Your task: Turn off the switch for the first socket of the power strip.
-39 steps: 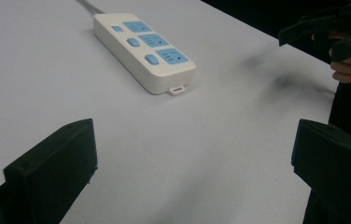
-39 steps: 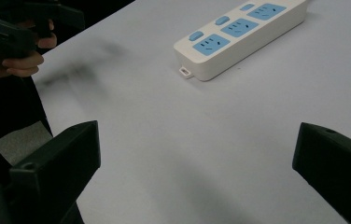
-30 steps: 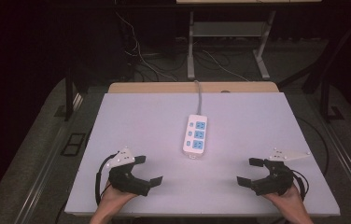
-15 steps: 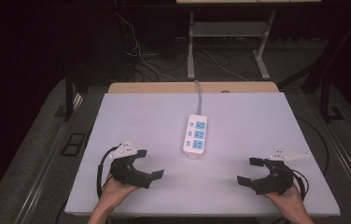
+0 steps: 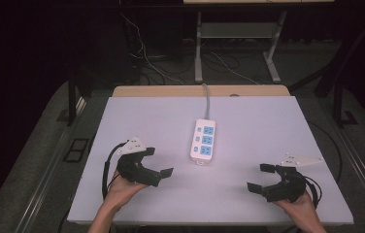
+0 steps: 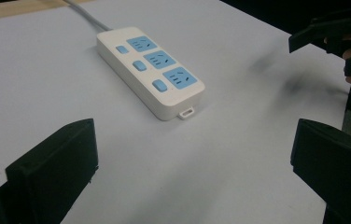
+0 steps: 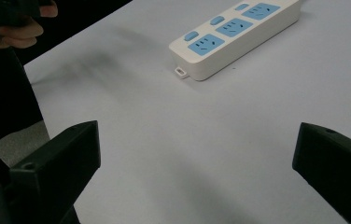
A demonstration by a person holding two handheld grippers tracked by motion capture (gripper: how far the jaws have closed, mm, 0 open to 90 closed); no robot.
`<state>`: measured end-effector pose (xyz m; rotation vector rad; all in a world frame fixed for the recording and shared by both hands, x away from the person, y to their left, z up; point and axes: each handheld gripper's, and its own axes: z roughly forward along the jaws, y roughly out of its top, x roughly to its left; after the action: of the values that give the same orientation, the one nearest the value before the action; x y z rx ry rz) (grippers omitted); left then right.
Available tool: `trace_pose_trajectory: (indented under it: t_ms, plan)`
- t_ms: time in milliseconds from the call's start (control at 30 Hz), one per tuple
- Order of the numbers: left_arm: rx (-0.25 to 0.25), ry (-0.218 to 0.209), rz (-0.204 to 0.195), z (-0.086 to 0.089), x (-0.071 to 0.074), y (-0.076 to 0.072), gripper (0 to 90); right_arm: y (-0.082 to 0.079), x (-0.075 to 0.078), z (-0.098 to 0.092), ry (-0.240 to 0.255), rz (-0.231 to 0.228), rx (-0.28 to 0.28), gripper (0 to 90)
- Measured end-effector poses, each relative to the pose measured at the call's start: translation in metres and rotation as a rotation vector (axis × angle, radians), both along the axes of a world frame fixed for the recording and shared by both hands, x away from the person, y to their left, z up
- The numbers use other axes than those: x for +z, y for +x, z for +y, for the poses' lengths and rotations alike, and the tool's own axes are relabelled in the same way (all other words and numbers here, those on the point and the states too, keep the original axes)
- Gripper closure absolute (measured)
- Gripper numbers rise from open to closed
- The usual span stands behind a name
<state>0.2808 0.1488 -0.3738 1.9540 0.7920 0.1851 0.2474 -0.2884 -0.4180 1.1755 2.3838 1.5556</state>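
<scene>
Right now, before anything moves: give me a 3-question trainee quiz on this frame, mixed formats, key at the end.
1. True or false: the left gripper is shut on the power strip.
2. How many blue sockets does the power strip have? A) two B) three C) five
3. Fill in: the strip's cable runs toward the ____ edge of the table.

Key: 1. False: both it and the right gripper are open, holding nothing, apart from the strip. 2. B. 3. Far.

Power strip (image 5: 203, 139): we see it white with three blue sockets, near table centre.
Cord (image 5: 206, 99): runs toward 12 o'clock.
Table (image 5: 268, 126): pale tabletop.
</scene>
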Motion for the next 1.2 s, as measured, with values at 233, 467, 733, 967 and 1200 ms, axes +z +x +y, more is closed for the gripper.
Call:
trace_pose_trajectory:
  t_ms: [233,467,733,967,1200]
  plan:
    - [-0.008,0.01,0.001,-0.002,0.008,0.008,0.0,0.0,0.0,0.0,-0.002,0.0,0.004,0.7]
    - [-0.021,0.024,0.008,-0.007,0.013,0.016,0.0,0.0,0.0,0.0,-0.004,0.001,0.006,0.7]
    - [-0.025,0.027,0.012,-0.012,0.015,0.026,0.0,0.001,-0.001,0.001,-0.008,0.003,0.009,0.7]
    - [-0.034,0.047,0.02,-0.015,0.017,0.034,0.0,0.001,-0.001,0.001,-0.01,0.006,0.011,0.7]
    - [-0.048,0.067,0.024,-0.016,0.021,0.042,0.0,0.001,-0.001,0.001,-0.013,0.007,0.012,0.7]
